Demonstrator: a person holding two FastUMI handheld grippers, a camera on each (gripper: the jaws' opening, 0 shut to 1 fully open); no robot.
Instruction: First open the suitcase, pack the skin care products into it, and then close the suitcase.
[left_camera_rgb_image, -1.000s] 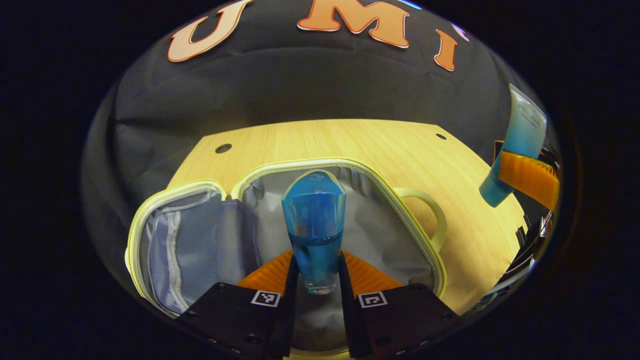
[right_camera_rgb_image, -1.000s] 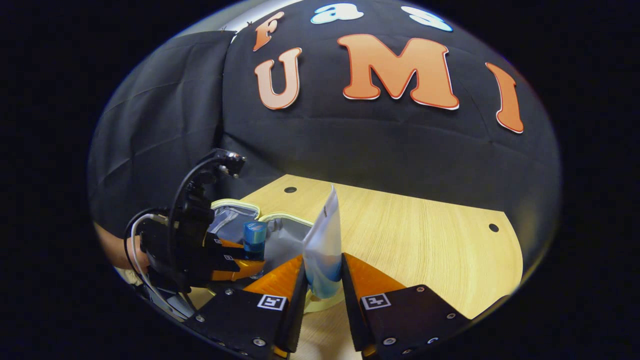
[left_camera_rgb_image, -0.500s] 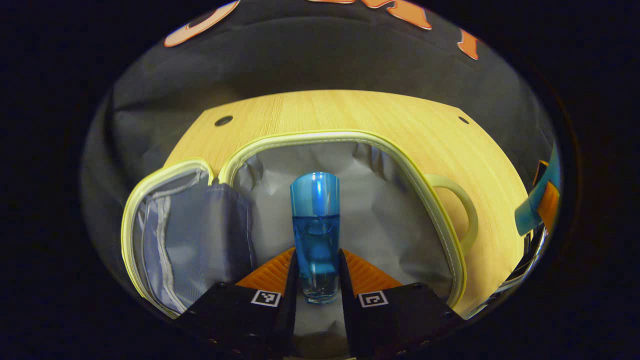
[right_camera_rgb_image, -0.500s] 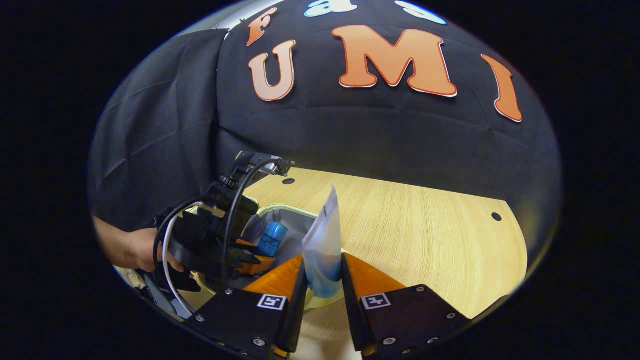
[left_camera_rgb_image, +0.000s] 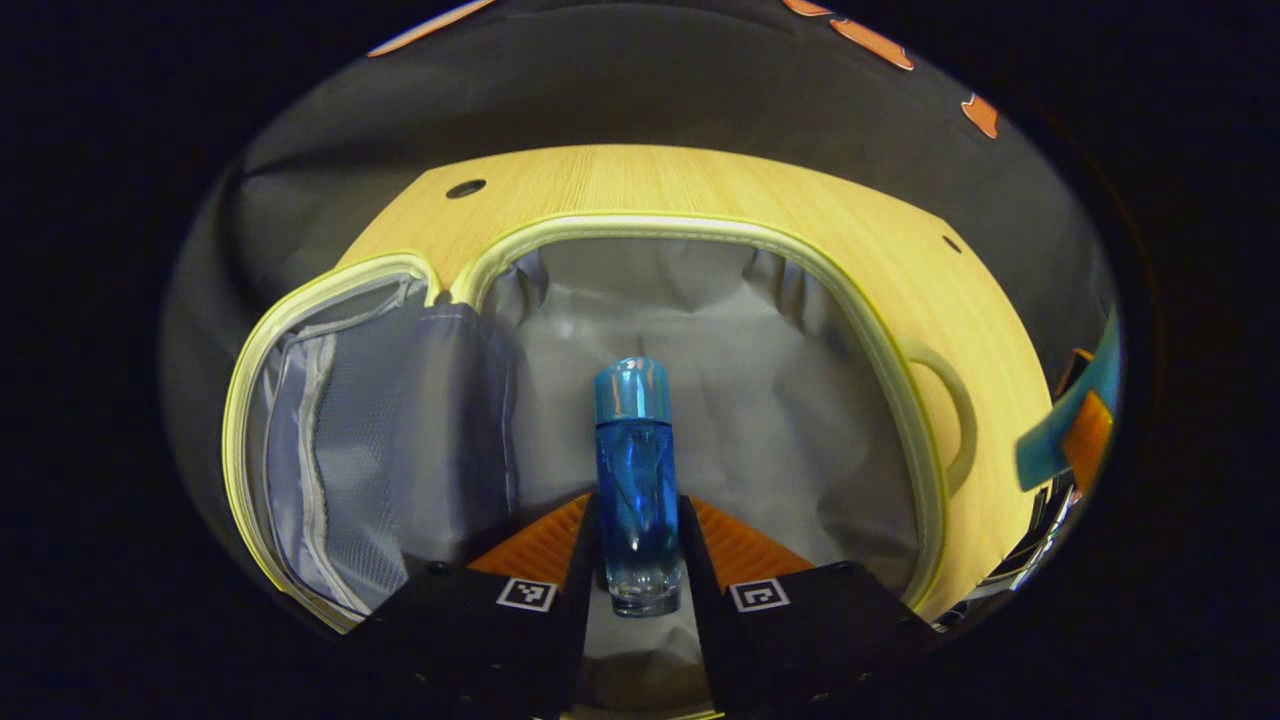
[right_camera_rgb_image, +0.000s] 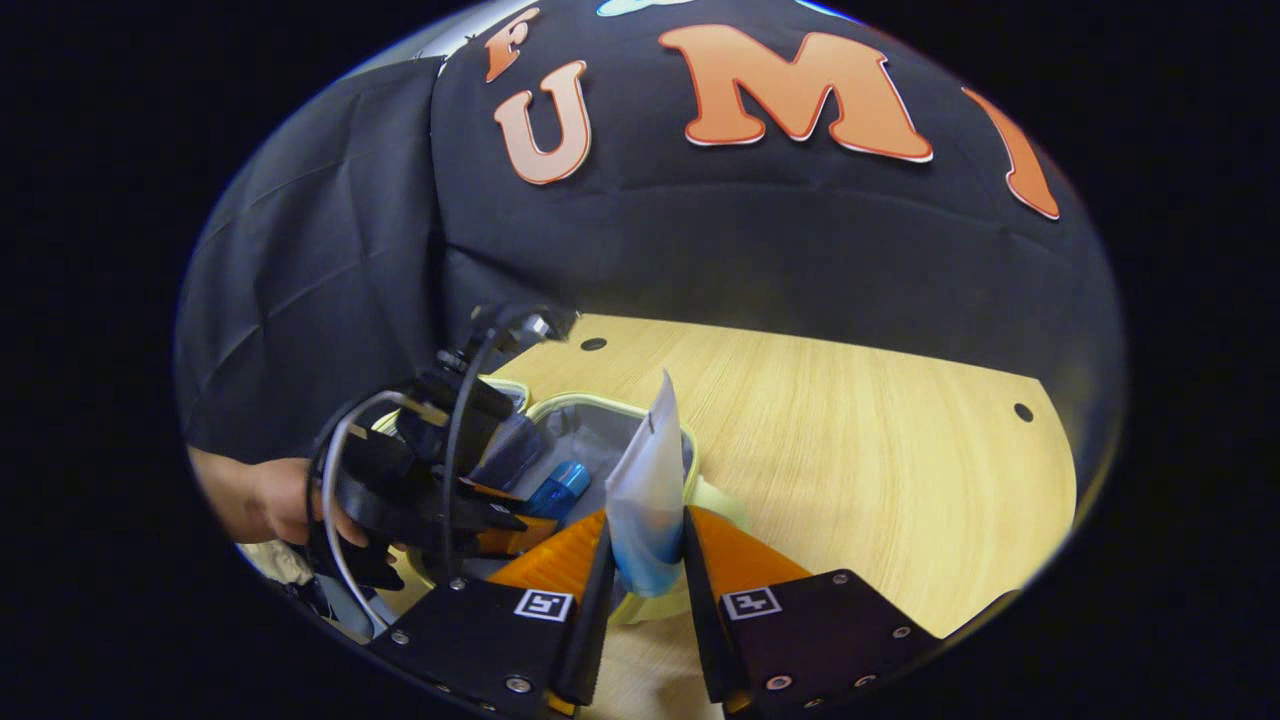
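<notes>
Two grippers are each clamping a skin care product above the open suitcase (left_camera_rgb_image: 905, 420), which is lying on the wooden table (left_camera_rgb_image: 700, 185) with its yellow-edged lid (left_camera_rgb_image: 330, 450) folded out at nine o'clock in the left gripper view. At centre in that view, the left gripper (left_camera_rgb_image: 640, 545) is squeezing both fingers against the lower part of a blue bottle (left_camera_rgb_image: 634, 480), and the bottle is pointing toward twelve o'clock over the grey lining of the main compartment. The suitcase handle (left_camera_rgb_image: 958, 410) is showing at three o'clock, and just past it the end of the tube is peeking in at the edge. In the right gripper view, a hand (right_camera_rgb_image: 265, 500) at nine o'clock is holding the left gripper low over the suitcase, with the blue bottle tilted toward the compartment. At six o'clock the right gripper (right_camera_rgb_image: 647, 560) is pinching a white-and-blue tube (right_camera_rgb_image: 648, 490) between both fingers, the tube standing upright with its flat sealed end up, just beside the near rim of the suitcase.
</notes>
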